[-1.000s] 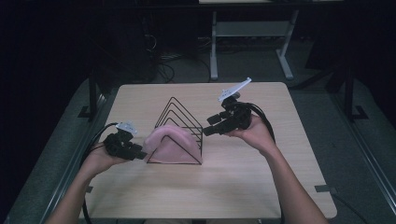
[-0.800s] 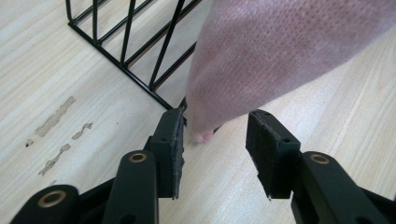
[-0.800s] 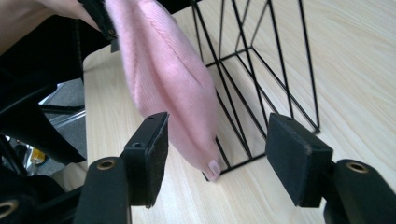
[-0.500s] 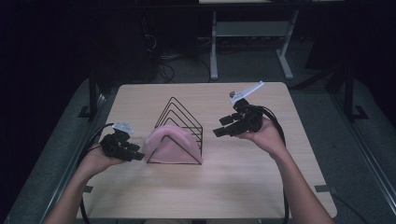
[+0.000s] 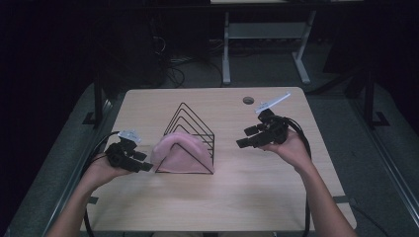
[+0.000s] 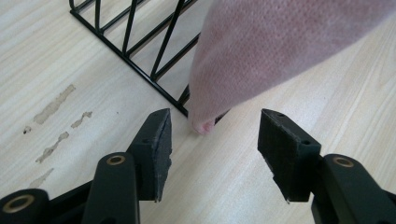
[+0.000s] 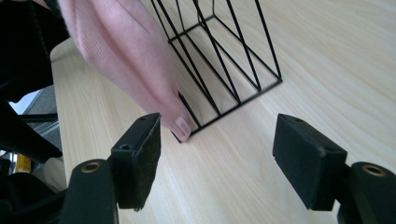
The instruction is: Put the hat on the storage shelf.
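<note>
A pink cloth (image 5: 179, 154) hangs draped over the near end of a black wire rack (image 5: 190, 123) of triangular frames in the middle of the table. My left gripper (image 5: 143, 167) is open just left of the cloth; in the left gripper view a low corner of the pink cloth (image 6: 280, 51) hangs a little beyond the gap between its jaws, beside the wire rack (image 6: 140, 51). My right gripper (image 5: 242, 144) is open to the right of the rack, apart from it. The right gripper view has the pink cloth (image 7: 126, 60) and wire rack (image 7: 224, 60) ahead.
The light wooden table (image 5: 227, 197) has bare room in front and to the right. A round cable hole (image 5: 248, 100) lies near its far edge. Pale smears (image 6: 53, 105) mark the wood by my left gripper. Another desk's legs (image 5: 226, 54) stand behind.
My right gripper has drawn back to the right, away from the rack, and lowered a little. The left gripper has stayed beside the cloth.
</note>
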{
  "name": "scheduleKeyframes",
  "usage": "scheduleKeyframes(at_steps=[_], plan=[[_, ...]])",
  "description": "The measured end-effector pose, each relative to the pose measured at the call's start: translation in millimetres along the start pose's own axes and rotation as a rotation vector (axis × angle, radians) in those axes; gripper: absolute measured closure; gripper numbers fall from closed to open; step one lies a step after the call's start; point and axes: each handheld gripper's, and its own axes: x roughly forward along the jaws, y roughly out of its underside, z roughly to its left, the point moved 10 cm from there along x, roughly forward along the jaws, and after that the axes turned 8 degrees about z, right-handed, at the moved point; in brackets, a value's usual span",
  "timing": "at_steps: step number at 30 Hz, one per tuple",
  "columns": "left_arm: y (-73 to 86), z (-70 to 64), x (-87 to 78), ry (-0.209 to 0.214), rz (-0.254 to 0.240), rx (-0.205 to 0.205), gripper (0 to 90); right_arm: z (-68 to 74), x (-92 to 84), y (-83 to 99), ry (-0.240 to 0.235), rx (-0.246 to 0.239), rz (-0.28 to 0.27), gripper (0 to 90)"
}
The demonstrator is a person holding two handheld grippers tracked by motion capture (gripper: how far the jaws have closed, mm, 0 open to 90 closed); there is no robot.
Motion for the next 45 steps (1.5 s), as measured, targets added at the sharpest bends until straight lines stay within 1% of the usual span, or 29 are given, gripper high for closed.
scheduleKeyframes(at_steps=[1,2,3,5,7,9,11,15,16,17,21,23,24,26,28,30,31,36,37,38,39,42,45], plan=[[0.5,0.2,-0.4,-0.003,-0.002,-0.010,43.7,-1.4,0.5,3.0,0.005,0.006,0.005,30.3],[1.5,1.1,-0.8,0.000,0.002,-0.002,43.4,-3.4,1.1,6.1,0.012,0.002,0.010,30.0],[1.7,0.5,-0.7,0.002,-0.003,-0.018,43.1,-4.9,1.5,9.3,0.018,0.012,0.018,29.5],[2.1,0.5,-0.5,0.000,-0.007,-0.023,42.5,-7.8,2.0,14.4,0.022,0.024,0.022,28.9],[3.6,1.0,-1.0,-0.002,0.001,-0.014,41.9,-9.8,1.7,19.1,0.025,0.028,0.022,28.8],[4.3,1.1,-1.6,-0.004,-0.002,-0.014,41.8,-11.7,0.8,23.9,0.026,0.040,0.019,28.4],[4.5,0.8,-2.1,-0.005,-0.010,-0.023,41.5,-14.7,-0.2,29.1,0.030,0.054,0.017,28.0],[6.7,2.2,-2.5,-0.009,-0.006,-0.019,40.3,-20.1,-1.8,40.1,0.038,0.077,0.019,27.5],[6.9,2.1,-2.3,-0.008,-0.010,-0.022,39.7,-20.6,-2.3,43.2,0.039,0.086,0.020,27.5],[6.8,1.7,-2.0,-0.006,-0.015,-0.030,39.2,-22.2,-2.3,46.3,0.042,0.085,0.018,27.5],[8.8,2.0,-1.7,-0.008,-0.008,-0.029,38.0,-26.2,-3.3,60.3,0.050,0.111,0.024,27.5],[9.4,1.5,-1.3,-0.007,-0.007,-0.026,37.7,-28.7,-5.7,65.8,0.071,0.122,0.015,27.6],[8.8,0.8,-0.5,-0.007,-0.014,-0.032,37.5,-29.7,-6.9,68.5,0.074,0.128,0.012,27.6],[9.9,0.6,-0.3,-0.010,-0.006,-0.026,36.7,-32.1,-8.9,73.5,0.084,0.139,0.006,27.6],[9.8,-0.2,0.1,-0.011,-0.014,-0.029,36.0,-34.2,-11.4,79.4,0.093,0.151,0.006,27.5],[10.5,-1.7,1.2,-0.004,-0.019,-0.033,36.0,-36.3,-13.6,85.6,0.104,0.162,0.001,27.2],[11.8,-1.8,1.6,-0.003,-0.012,-0.027,36.0,-36.6,-14.6,88.9,0.104,0.171,0.001,27.1],[13.3,-1.3,4.8,-0.003,-0.003,-0.022,36.0,-40.3,-19.6,103.4,0.120,0.192,-0.013,27.0],[12.6,-2.2,5.5,-0.001,-0.010,-0.028,36.0,-41.1,-20.5,106.1,0.125,0.196,-0.015,27.0],[13.4,-2.1,5.5,-0.004,-0.003,-0.020,36.0,-41.4,-21.5,109.1,0.128,0.203,-0.015,26.9],[13.4,-2.9,5.9,-0.003,-0.006,-0.023,36.0,-42.0,-22.2,112.1,0.130,0.203,-0.018,26.9],[15.1,-5.4,7.3,0.002,-0.009,-0.024,35.6,-44.1,-24.2,123.6,0.150,0.211,-0.003,26.8],[16.6,-7.2,8.5,-0.002,-0.011,-0.024,35.6,-45.0,-26.3,134.1,0.152,0.228,0.002,26.6]])
